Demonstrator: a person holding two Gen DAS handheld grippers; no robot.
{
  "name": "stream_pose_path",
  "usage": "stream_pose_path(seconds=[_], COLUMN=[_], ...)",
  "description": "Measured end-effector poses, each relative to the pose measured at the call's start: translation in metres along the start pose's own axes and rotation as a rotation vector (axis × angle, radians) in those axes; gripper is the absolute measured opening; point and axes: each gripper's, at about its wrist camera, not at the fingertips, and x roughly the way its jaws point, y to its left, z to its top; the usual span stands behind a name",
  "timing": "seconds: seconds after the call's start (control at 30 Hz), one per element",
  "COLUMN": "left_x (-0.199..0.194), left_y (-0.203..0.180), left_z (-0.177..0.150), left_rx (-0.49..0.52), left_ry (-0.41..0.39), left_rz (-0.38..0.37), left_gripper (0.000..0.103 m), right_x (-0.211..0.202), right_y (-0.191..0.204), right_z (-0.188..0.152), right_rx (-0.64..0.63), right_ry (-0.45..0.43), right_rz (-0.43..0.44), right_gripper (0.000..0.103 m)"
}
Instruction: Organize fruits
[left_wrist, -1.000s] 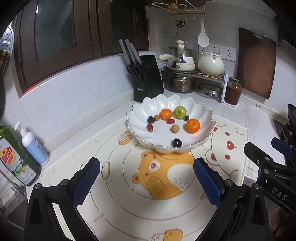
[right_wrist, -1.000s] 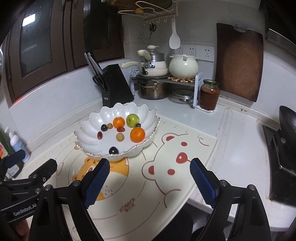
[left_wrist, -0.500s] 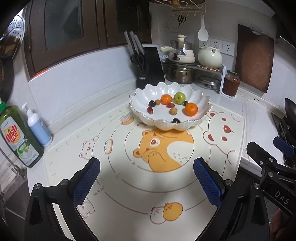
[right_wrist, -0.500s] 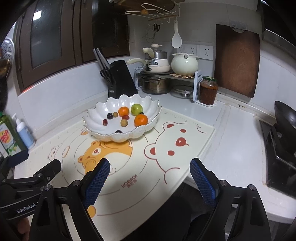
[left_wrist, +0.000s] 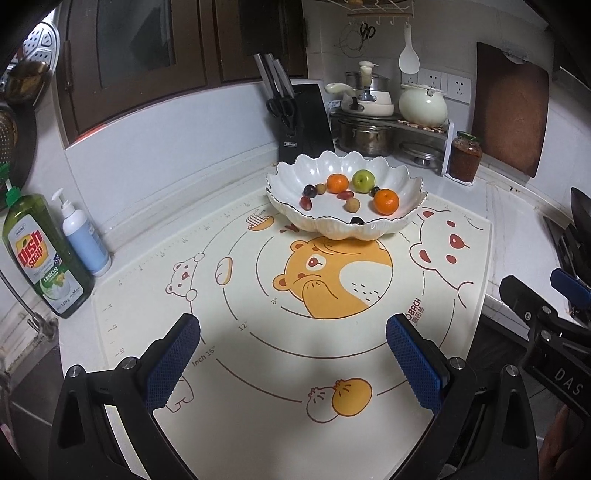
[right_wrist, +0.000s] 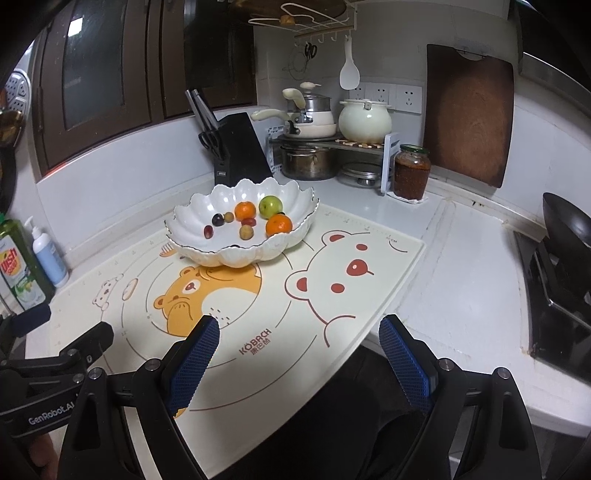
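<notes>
A white scalloped bowl (left_wrist: 406, 218) (right_wrist: 184, 221) stands at the far side of a bear-print mat (left_wrist: 258, 350) (right_wrist: 369, 295). In it lie two oranges (left_wrist: 386, 201) (right_wrist: 279, 224), a green apple (left_wrist: 363, 181) (right_wrist: 270, 206), dark grapes (left_wrist: 309, 190) (right_wrist: 218, 220) and small brown fruits (left_wrist: 351, 205) (right_wrist: 246, 232). My left gripper (left_wrist: 293, 360) is open and empty, low over the mat's near side, well back from the bowl. My right gripper (right_wrist: 297, 360) is open and empty at the mat's front edge. Each gripper shows at the other view's edge.
A dish soap bottle (left_wrist: 40, 258) and a pump bottle (left_wrist: 83, 236) stand at the left. A black knife block (left_wrist: 303, 114), pots on a rack (left_wrist: 384, 110), a sauce jar (left_wrist: 464, 157) and a cutting board (left_wrist: 511, 114) line the back. A stove with a wok (right_wrist: 565, 258) is at the right.
Both grippers have pulled back from the bowl towards the counter's front edge, so the bowl looks smaller and farther. Both stay open and empty.
</notes>
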Motion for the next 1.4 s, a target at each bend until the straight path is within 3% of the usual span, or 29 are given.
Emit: stream_pose_path(seconds=[1.4], left_x=[-0.0072], left_y=[-0.0036], left_z=[-0.0005], left_rx=[0.004], left_ry=[-0.012], left_rz=[-0.01], left_gripper=[0.103], right_x=[-0.0045], right_y=[0.0011], right_z=[0.0029], right_rx=[0.001], right_ry=[-0.008], right_rz=[0.006], right_gripper=[0.089])
